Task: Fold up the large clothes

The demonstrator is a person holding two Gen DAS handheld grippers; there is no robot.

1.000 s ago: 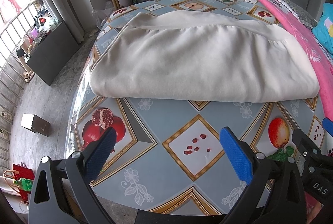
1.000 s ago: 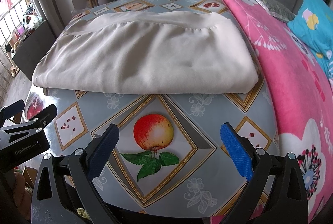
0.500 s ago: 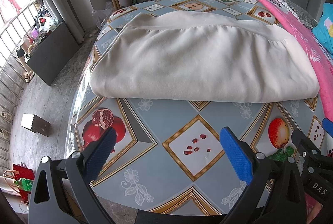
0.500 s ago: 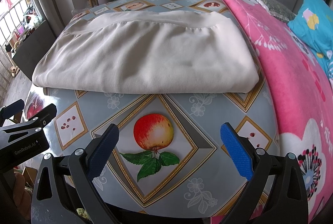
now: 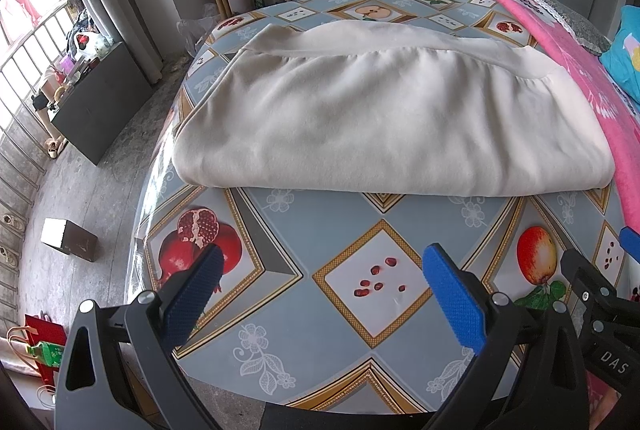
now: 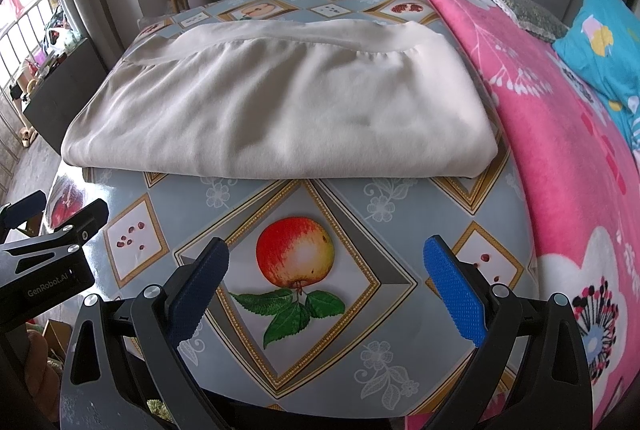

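Cream fleece garment (image 5: pixel 384 118), folded into a broad rectangle with its banded hem on the far side, lies where it lay a second ago, in the middle of the fruit-patterned blue-grey tablecloth (image 5: pixel 280 318). Nothing has shifted across the frames, which suggests a pause between folds or a finished fold. At seven o'clock of the cloth hovers the left gripper (image 5: pixel 320 286), blue pads wide apart, holding nothing, short of the near folded edge. At five o'clock, the right gripper (image 6: pixel 326 278) is equally wide and empty, poised over the printed apple (image 6: pixel 295 250). At three o'clock the pink floral blanket (image 6: pixel 560 158) touches the garment's right edge; a further fold should probably avoid catching it.
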